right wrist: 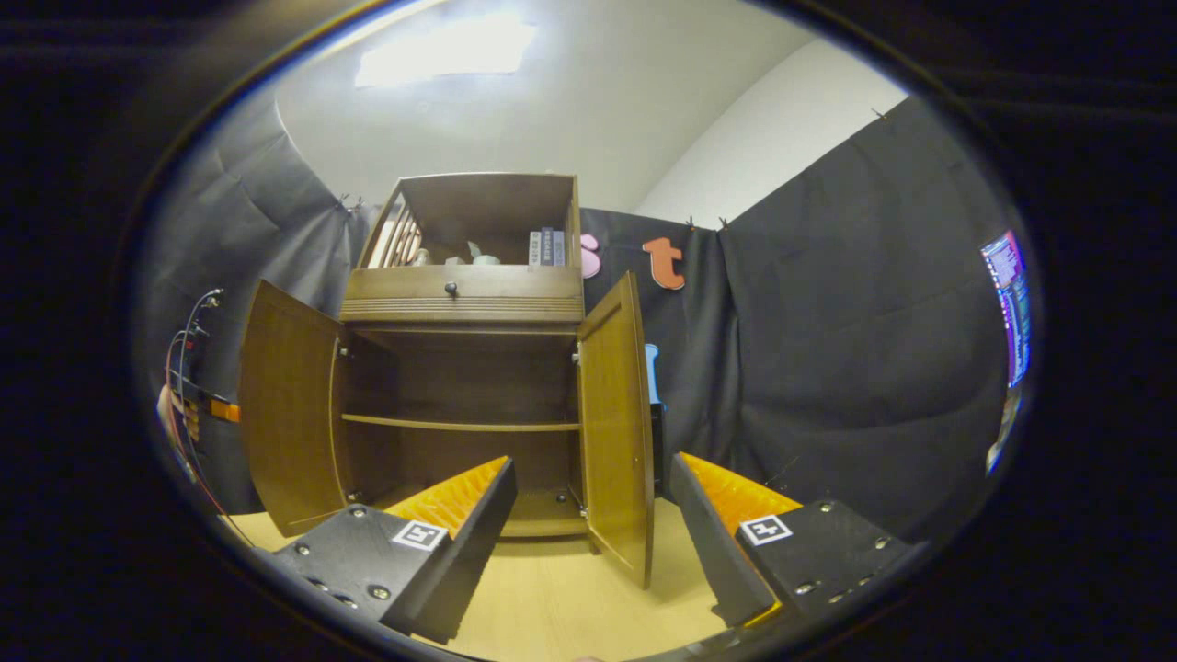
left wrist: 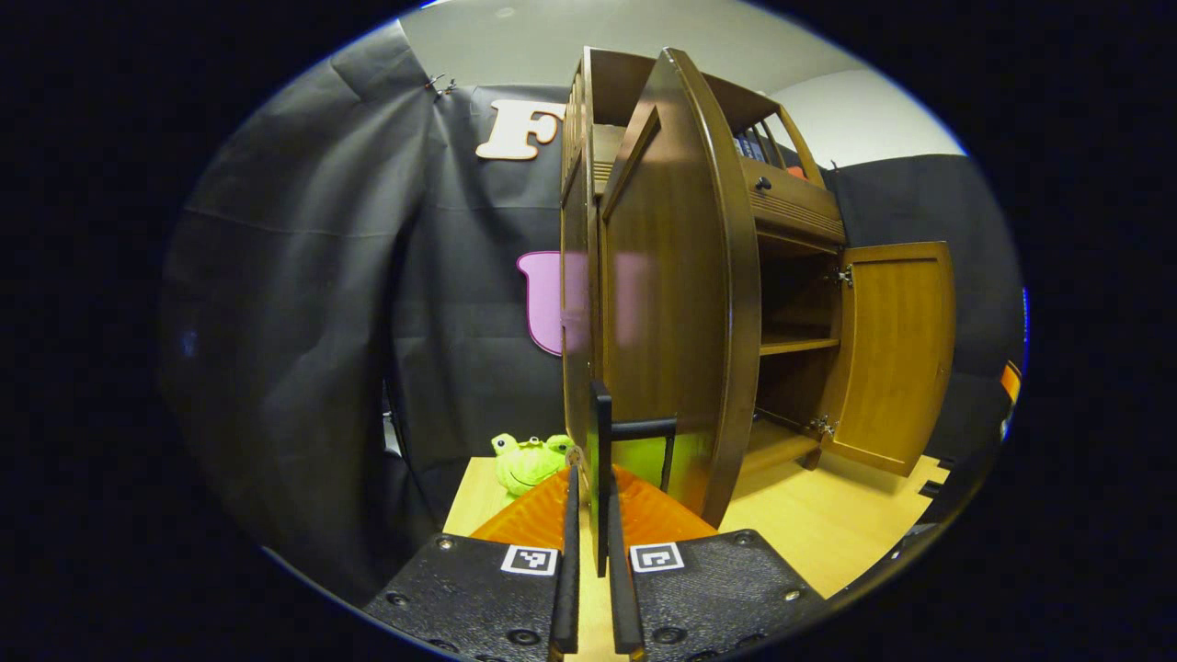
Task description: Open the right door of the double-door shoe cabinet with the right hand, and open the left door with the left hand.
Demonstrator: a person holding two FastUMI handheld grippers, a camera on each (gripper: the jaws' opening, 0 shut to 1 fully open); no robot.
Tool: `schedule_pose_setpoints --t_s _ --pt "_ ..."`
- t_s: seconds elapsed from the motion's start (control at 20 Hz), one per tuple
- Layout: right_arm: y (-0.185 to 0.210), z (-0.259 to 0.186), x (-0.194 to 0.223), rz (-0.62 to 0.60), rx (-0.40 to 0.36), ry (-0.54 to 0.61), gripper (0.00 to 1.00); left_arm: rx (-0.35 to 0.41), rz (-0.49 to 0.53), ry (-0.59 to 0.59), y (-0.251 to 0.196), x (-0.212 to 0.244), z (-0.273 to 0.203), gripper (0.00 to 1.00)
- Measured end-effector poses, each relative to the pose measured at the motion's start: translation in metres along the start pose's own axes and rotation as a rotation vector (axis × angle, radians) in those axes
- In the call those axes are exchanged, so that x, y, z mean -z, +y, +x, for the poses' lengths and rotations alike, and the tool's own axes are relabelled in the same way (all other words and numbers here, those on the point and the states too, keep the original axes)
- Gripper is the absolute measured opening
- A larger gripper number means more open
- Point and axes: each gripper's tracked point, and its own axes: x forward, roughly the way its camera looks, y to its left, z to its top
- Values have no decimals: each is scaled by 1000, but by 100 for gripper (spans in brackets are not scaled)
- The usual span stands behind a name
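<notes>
I have the shoe cabinet (right wrist: 464, 368) standing upright on the pale wooden floor (right wrist: 552, 598), long axis vertical, front facing my right gripper. Its left door (left wrist: 676, 303) is swung wide, edge-on to my left gripper (left wrist: 588, 524), whose fingers are pinched on the door's black handle (left wrist: 602, 432). The right door (right wrist: 621, 423) stands open too, and my right gripper (right wrist: 588, 542) is spread, holding nothing. I judge both openings done (a green frog toy (left wrist: 526, 460) sits clear); next, release.

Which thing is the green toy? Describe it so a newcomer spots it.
Start at the wooden shoe cabinet on the light tabletop. Behind its left door, by the black cloth, sits a green frog plush: the one soft, bright green item, with bulging eyes.
</notes>
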Motion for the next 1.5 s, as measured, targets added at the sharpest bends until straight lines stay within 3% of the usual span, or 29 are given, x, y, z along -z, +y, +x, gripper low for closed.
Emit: schedule_pose_setpoints --t_s 0.1,0.15,0.2,0.25,0.55,0.8,0.95,1.2,1.35,1.4,1.5 --pt "2 0 -1 -1 -4 -2 100 0 -18 -7 6 -1 0 19" --pt "1 -2 -2 -1 -4 -4 96 -10 -15 -6 9 0 -3 13" --pt "0 -2 -3 0 -3 -6 96 -24 -22 -13 12 0 -3 28" --pt "0 -1 -3 1 -3 -7 96 -37 -23 -10 12 0 -4 24" --pt "-2 0 2 1 1 6 96 -101 -15 -16 14 4 -8 56" --pt "-1 0 0 -1 -3 3 96 -131 1 -14 11 2 -14 62" --pt "-2 0 0 2 -1 4 96 -170 41 -43 8 -6 -31 60" --pt "2 3 6 -1 -5 16 96 -250 69 -58 13 -16 -50 87" --pt "6 6 11 -9 -14 30 96 -302 65 -66 10 -26 -67 92" --pt "6 7 11 -7 -14 31 96 -310 61 -70 5 -30 -71 97" --pt "5 6 11 1 -14 34 96 -301 65 -96 -12 -41 -77 97"
